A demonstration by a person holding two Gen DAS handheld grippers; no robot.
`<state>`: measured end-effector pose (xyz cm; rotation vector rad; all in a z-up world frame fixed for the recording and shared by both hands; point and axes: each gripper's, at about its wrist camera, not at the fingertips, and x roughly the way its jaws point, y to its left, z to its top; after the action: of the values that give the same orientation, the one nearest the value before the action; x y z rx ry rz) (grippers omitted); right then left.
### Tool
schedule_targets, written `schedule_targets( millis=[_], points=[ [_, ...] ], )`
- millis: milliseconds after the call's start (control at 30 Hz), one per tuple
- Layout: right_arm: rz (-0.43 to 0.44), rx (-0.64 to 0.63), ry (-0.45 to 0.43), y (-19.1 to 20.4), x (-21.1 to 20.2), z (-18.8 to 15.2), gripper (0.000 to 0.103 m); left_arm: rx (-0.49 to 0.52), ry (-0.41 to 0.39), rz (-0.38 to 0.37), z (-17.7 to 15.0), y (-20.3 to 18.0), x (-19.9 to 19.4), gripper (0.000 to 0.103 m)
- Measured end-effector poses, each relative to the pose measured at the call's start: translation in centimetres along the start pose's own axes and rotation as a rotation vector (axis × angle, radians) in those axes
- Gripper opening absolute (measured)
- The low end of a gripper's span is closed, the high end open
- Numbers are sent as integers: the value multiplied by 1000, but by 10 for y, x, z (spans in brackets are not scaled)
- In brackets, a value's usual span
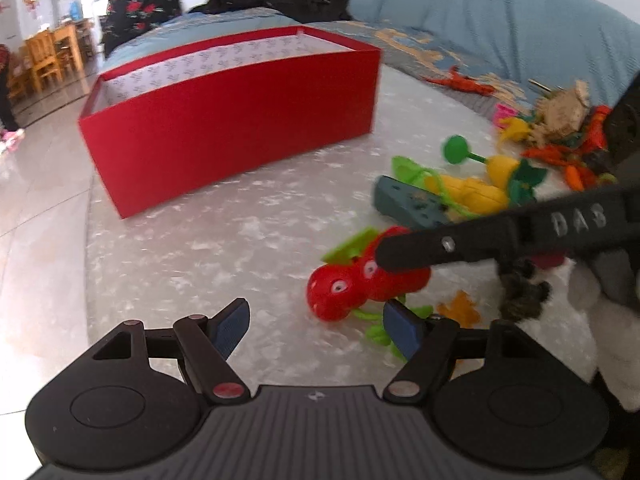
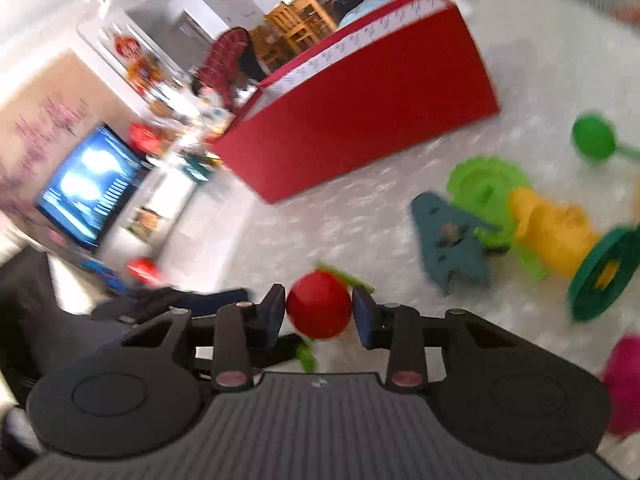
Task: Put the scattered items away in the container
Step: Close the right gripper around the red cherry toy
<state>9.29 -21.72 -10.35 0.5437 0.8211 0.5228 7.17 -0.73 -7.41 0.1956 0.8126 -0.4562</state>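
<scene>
While the big red box [image 1: 232,120] sits open-topped on the pale mat, the right gripper [image 2: 319,316] is clamped around the red toy [image 2: 319,305] down in front of it, and the left gripper [image 1: 316,330] hangs wide open, empty.
</scene>
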Motion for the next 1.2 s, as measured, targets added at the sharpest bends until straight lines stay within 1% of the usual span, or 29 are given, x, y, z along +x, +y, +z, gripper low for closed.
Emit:
schedule_targets(
  millis=[33,100,167,200,267,300,367,400,433,533,633,733,800,933,1000,1067,1133,1200],
  points=[
    [15,15,3,-1,-1,0,35,13,-4,-6,0,-1,-3,77],
    [17,10,13,1,3,0,35,20,-5,-13,0,1,-8,78],
    [66,35,28,4,8,-1,35,28,2,-53,-2,4,-12,79],
    [90,44,35,6,11,-2,35,31,4,-59,-3,4,-11,79],
    [103,36,11,10,8,3,36,36,7,-71,-6,3,-9,79],
    [92,19,-13,12,3,7,36,38,10,-76,-7,2,-8,80],
    [11,-63,-73,20,-9,13,38,44,28,-69,-9,-1,-2,80],
    [-30,-96,-90,23,-13,14,40,46,32,-72,-9,-2,-1,80],
    [-47,-108,-89,23,-15,14,42,48,36,-74,-10,-2,0,80],
    [-54,-114,-41,24,-13,9,43,47,39,-81,-12,-1,1,80],
    [-62,-161,28,30,-7,-1,44,13,35,-105,-13,7,0,80],
    [-65,-174,62,31,-3,-6,44,-38,33,-140,-15,14,2,80],
    [-67,-176,80,31,0,-9,44,-48,30,-140,-14,13,4,80],
    [-71,-181,113,31,4,-15,44,-26,20,-151,-13,6,3,80],
    [-74,-183,110,29,-1,-15,45,-17,9,-159,-13,4,1,80],
    [-72,-178,111,27,-2,-15,45,-16,10,-151,-13,5,1,80],
    [-66,-171,125,26,2,-16,45,-8,20,-146,-14,5,3,78],
    [-60,-164,143,25,6,-17,45,13,31,-150,-16,3,5,74]
  ],
)
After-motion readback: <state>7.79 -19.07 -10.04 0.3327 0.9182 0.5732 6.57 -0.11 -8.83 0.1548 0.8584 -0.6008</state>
